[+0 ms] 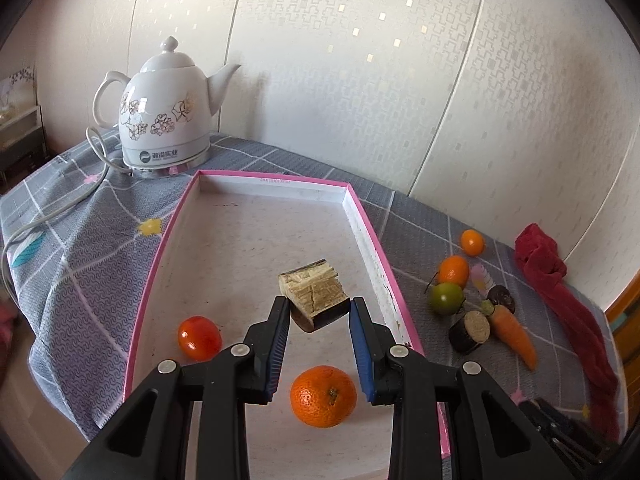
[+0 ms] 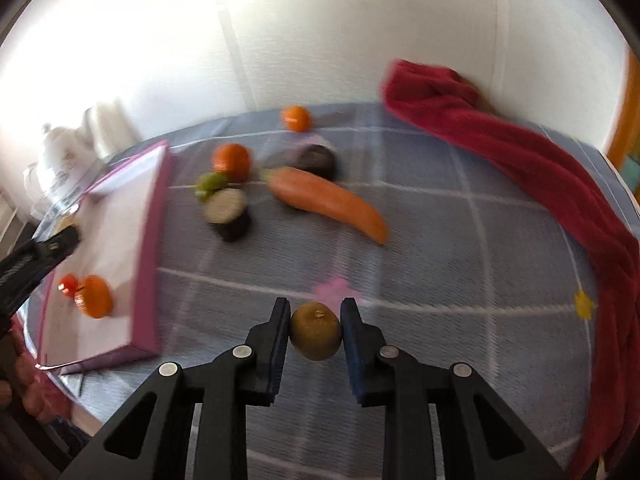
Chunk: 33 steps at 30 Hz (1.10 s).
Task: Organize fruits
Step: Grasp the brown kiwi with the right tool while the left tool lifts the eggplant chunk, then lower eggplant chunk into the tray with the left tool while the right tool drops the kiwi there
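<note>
Left gripper [image 1: 319, 307] is hovering over the pink-rimmed tray [image 1: 370, 236], its fingers [image 1: 280, 332] clenching a cut chunk of eggplant [image 1: 314, 294] with pale flesh and dark skin, held above the tray floor. Inside the tray, a red tomato [image 1: 199, 337] is sitting near the left wall and a mandarin [image 1: 323, 396] is lying near the front, below the gripper; the rest of the tray floor is showing bare. Right gripper [image 2: 315, 330] is holding a brownish-green round fruit [image 2: 315, 335], fingers [image 2: 279, 332] pressing it on both sides, above the grey checked cloth of the desk [image 2: 440, 240], well apart from the tray. Right-wrist view is motion-blurred. Outside the tray, to its right, things are lying in a loose cluster on the desk: a small orange fruit [image 1: 472, 242] farthest back, a second orange fruit [image 1: 453, 270] touching a green fruit [image 1: 446, 298], a round eggplant slice [image 1: 470, 331] standing on its side just beside a carrot [image 1: 513, 332], and a dark rounded piece [image 1: 502, 298] behind the carrot top. A red towel [image 1: 560, 300] is draping along the right edge of the desk by the wall. A white floral kettle [image 1: 166, 110] is standing behind the tray's far left corner, its cord [image 1: 52, 216] trailing off over the cloth.
</note>
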Each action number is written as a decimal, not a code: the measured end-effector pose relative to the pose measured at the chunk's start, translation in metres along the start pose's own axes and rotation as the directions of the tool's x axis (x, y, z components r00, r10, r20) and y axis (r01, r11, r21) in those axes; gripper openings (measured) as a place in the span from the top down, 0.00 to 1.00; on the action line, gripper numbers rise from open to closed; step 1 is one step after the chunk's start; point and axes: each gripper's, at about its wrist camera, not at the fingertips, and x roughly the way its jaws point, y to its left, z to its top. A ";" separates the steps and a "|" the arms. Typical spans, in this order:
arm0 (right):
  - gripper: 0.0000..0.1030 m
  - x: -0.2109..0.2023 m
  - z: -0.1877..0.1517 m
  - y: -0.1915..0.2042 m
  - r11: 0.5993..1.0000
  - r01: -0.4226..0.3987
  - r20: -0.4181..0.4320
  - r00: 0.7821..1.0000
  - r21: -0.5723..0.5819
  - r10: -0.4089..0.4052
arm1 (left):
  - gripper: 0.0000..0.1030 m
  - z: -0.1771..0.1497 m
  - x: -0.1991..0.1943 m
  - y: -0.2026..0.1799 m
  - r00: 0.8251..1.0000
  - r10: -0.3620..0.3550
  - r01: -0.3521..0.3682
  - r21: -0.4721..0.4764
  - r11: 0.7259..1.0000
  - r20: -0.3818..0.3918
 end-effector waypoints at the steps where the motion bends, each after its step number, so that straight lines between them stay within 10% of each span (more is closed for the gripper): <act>1: 0.75 -0.001 0.002 0.010 0.999 -0.014 0.011 1.000 -0.033 0.014 | 0.70 0.000 -0.001 -0.001 1.000 0.003 -0.003 0.005 1.000 0.003; 14: 0.75 0.003 0.032 0.077 0.966 -0.182 0.019 0.982 -0.182 0.188 | 0.70 0.002 -0.006 0.016 0.998 0.060 -0.060 0.009 0.998 0.007; 27: 0.75 0.020 0.072 0.139 0.884 -0.404 0.053 0.903 -0.235 0.426 | 0.70 0.016 0.020 0.044 0.987 0.153 -0.155 -0.029 0.988 -0.056; 33: 0.75 0.031 0.072 0.150 0.874 -0.419 0.022 0.899 -0.245 0.438 | 0.70 0.011 0.028 0.049 0.980 0.187 -0.191 -0.048 0.980 -0.072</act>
